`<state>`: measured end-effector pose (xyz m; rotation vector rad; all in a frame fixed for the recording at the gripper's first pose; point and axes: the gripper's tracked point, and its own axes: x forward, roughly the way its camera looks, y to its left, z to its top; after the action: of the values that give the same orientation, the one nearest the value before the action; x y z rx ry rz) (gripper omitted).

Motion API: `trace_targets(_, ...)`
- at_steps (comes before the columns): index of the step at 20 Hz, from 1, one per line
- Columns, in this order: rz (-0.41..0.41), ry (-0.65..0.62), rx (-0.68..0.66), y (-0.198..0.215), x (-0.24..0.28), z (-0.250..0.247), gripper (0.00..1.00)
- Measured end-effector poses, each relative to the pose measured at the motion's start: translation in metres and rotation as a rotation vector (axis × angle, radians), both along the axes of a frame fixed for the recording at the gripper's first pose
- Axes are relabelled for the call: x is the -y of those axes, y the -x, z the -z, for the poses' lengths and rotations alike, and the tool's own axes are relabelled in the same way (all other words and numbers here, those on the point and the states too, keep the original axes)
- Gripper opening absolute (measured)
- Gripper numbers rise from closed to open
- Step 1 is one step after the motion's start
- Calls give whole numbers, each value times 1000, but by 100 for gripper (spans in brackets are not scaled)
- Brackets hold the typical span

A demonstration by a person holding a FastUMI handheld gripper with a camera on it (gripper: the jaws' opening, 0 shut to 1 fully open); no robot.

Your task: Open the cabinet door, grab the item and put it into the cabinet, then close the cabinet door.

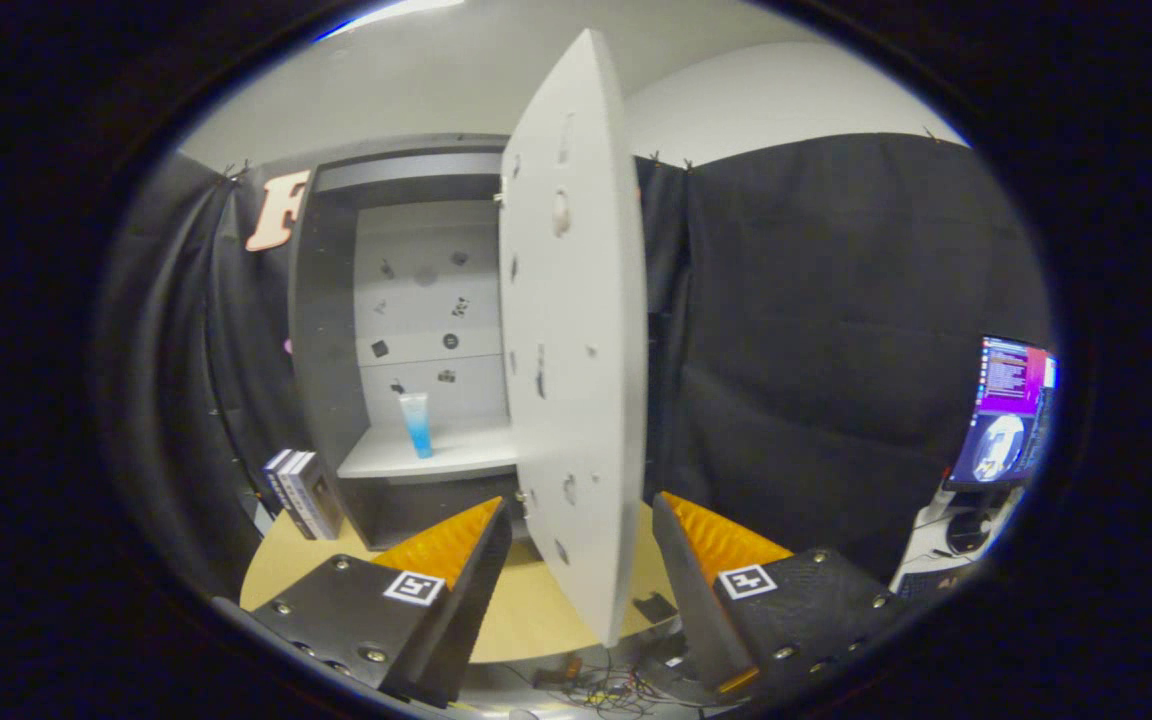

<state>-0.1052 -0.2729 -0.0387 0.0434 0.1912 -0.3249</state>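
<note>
Two spread fingers of the empty tool (576, 545) flanked the open cabinet door's (573, 330) lower edge, the blue tube (416, 423) standing upright on the cabinet shelf (436, 452) beyond that door.

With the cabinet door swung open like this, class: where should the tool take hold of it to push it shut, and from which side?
Take the door by its free front edge, low down, where it stands between the open tool's fingers. Come from the front, one finger on each face: the panel is thin, flat and edge-on.

A lab booth: black cloth walls (836, 330), a lit monitor (1006, 415), loose cables (606, 685)
</note>
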Motion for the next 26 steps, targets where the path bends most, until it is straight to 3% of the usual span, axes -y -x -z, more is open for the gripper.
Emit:
trace_targets(3, 64, -22, -9, -1, 42, 8, 85)
trace_targets(6, 74, -35, -10, -16, 64, 17, 89)
trace_targets(14, 32, -19, 21, -32, 45, 8, 87)
trace_targets(26, -335, -43, 90, -54, -84, 12, 88)
